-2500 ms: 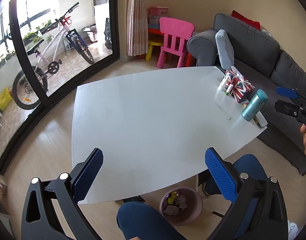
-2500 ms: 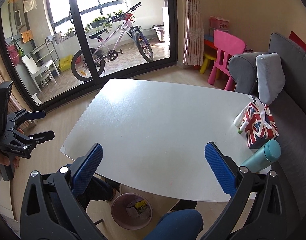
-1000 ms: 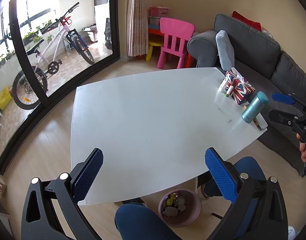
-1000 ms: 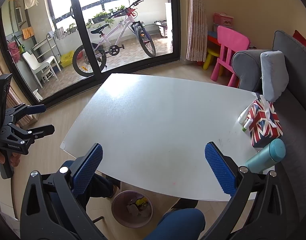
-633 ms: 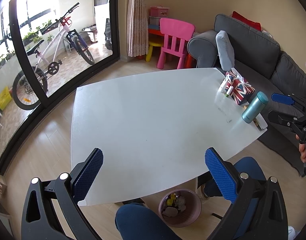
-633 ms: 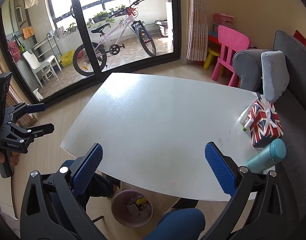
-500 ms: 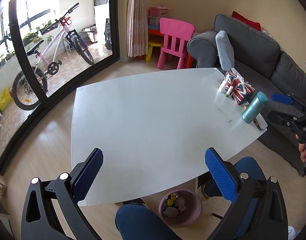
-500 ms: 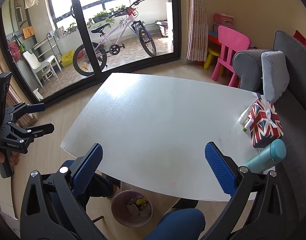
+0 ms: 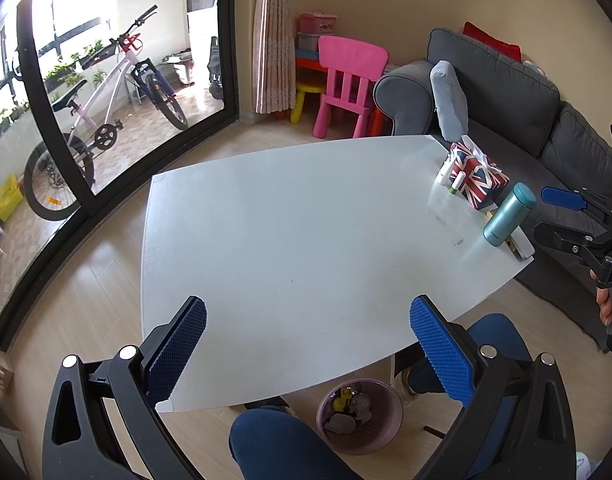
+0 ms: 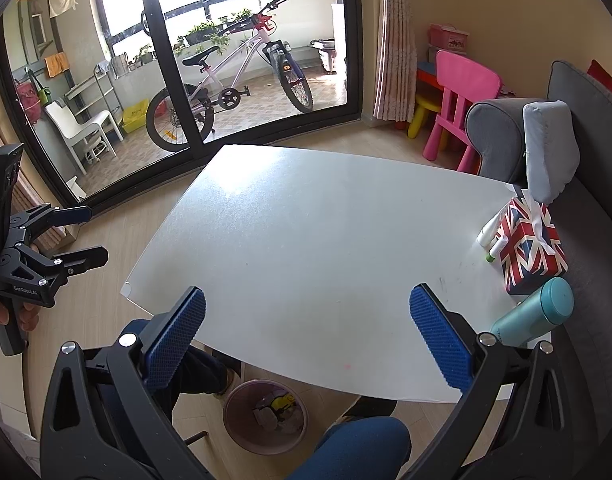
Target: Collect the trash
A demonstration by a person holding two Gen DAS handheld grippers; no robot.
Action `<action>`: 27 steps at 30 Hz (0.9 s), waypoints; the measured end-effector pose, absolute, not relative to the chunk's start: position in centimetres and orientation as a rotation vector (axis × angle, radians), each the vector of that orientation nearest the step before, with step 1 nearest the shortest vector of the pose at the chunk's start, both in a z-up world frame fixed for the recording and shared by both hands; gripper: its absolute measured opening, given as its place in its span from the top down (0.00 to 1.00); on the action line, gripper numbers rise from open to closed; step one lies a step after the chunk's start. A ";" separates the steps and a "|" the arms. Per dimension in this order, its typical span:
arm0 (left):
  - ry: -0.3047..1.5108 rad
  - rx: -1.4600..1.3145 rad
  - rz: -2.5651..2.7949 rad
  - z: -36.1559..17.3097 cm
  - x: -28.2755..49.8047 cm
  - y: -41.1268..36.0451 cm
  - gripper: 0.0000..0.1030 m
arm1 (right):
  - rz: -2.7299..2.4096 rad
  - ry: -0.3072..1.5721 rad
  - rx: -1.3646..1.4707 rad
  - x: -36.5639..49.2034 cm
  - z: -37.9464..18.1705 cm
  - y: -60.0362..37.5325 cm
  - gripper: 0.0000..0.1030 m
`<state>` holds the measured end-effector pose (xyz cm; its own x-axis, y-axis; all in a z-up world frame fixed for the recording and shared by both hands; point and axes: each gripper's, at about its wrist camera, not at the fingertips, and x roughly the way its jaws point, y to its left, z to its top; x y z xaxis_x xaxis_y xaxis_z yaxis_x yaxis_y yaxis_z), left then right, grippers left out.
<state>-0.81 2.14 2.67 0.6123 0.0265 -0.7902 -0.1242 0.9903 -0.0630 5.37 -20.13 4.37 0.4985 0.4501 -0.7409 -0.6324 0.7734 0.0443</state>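
Note:
A pink trash bin [image 9: 359, 416] holding crumpled grey and yellow scraps stands on the floor under the near edge of the white table [image 9: 290, 232]; the right wrist view shows the same trash bin [image 10: 265, 416] too. My left gripper [image 9: 306, 340] hovers open above the table's near edge, nothing between its blue pads. My right gripper [image 10: 306, 336] is held open over the same edge, also empty. Each gripper appears in the other's view: the right gripper [image 9: 553, 216] at far right, the left gripper [image 10: 80, 234] at far left.
A flag-patterned tissue box [image 9: 477, 176], small white tubes [image 9: 445, 172] and a teal bottle [image 9: 509, 214] stand at the table's right end. A grey sofa [image 9: 505, 96], a pink chair [image 9: 349, 80] and a glass door with a bicycle [image 9: 106, 112] lie beyond. A person's blue-trousered knees [image 9: 278, 444] flank the bin.
Both grippers have stayed open and almost still; the right gripper drifted slightly lower and farther from the table.

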 end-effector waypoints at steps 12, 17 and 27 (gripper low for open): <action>0.909 -0.114 0.087 2.7 -0.7 2.0 0.05 | 0.663 0.817 -0.246 5.4 4.4 -20.1 0.03; 0.910 -0.114 0.085 2.7 -0.7 1.9 0.05 | 0.663 0.819 -0.246 5.5 4.3 -20.1 0.03; 0.918 -0.102 0.078 2.4 -0.2 1.4 0.05 | 0.661 0.824 -0.243 5.4 4.1 -20.2 0.03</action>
<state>-0.23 1.38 2.38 0.6054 0.0241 -0.7956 -0.1110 0.9923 -0.0544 5.43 -20.18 4.12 0.4945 0.4488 -0.7444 -0.6299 0.7751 0.0489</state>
